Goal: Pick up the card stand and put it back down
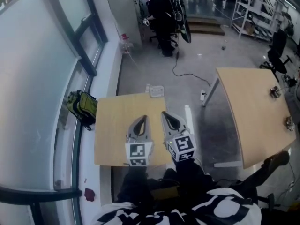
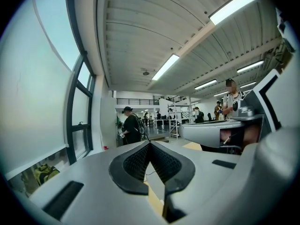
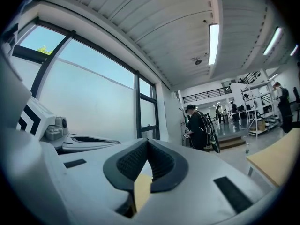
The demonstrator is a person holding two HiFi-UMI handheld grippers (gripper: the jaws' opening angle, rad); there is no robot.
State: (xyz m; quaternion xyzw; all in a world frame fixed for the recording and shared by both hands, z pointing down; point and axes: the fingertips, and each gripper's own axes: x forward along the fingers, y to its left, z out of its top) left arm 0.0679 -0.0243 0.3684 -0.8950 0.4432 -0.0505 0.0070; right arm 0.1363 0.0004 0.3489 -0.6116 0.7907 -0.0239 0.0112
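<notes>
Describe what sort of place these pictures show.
Probably a large open workshop or lab hall: a bare concrete floor, metal shelving racks, a plain wooden table and long ceiling strip lights.

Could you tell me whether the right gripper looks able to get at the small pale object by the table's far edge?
Probably yes: only bare table lies between the right gripper and the small pale object, though its jaws are shut.

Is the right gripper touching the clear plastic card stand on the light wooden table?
Apart. Head view shows bare table between right gripper and card stand.
</notes>
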